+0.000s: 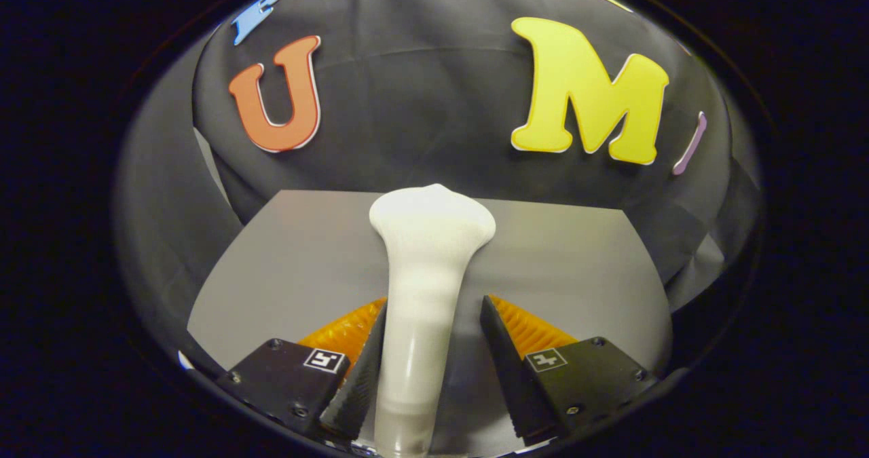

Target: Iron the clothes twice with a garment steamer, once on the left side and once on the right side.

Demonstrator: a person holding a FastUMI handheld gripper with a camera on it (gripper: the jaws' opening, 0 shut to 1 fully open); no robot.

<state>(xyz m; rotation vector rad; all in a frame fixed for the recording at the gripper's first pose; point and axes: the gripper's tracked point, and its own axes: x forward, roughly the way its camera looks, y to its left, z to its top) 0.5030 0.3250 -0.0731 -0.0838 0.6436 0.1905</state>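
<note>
— So, where do the fingers stand?

— The gripper (426, 370) has the garment steamer (424, 288) between its two fingers. The left finger (356, 376) lies against the handle; the right finger (506, 370) stands a little apart from it, a strip of grey surface showing in the gap. So it looks released, or only half closed, not clamped from both sides.

— And the steamer's long axis?

— It runs straight ahead, along the fingers. The slim handle sits nearest, between them, and the body widens beyond their tips into the broad head, which points away toward the booth wall.

— What lies past the head?

— A flat grey table (577, 268) spreads beneath and beyond it, as far as the black cloth. I can make out no garment from here.

— Then the coming move?

— My judgement: the right finger needs to close onto the handle first. The grip line is already square across the handle, so no turning seems called for, only a squeeze, before any stroke begins.
</note>
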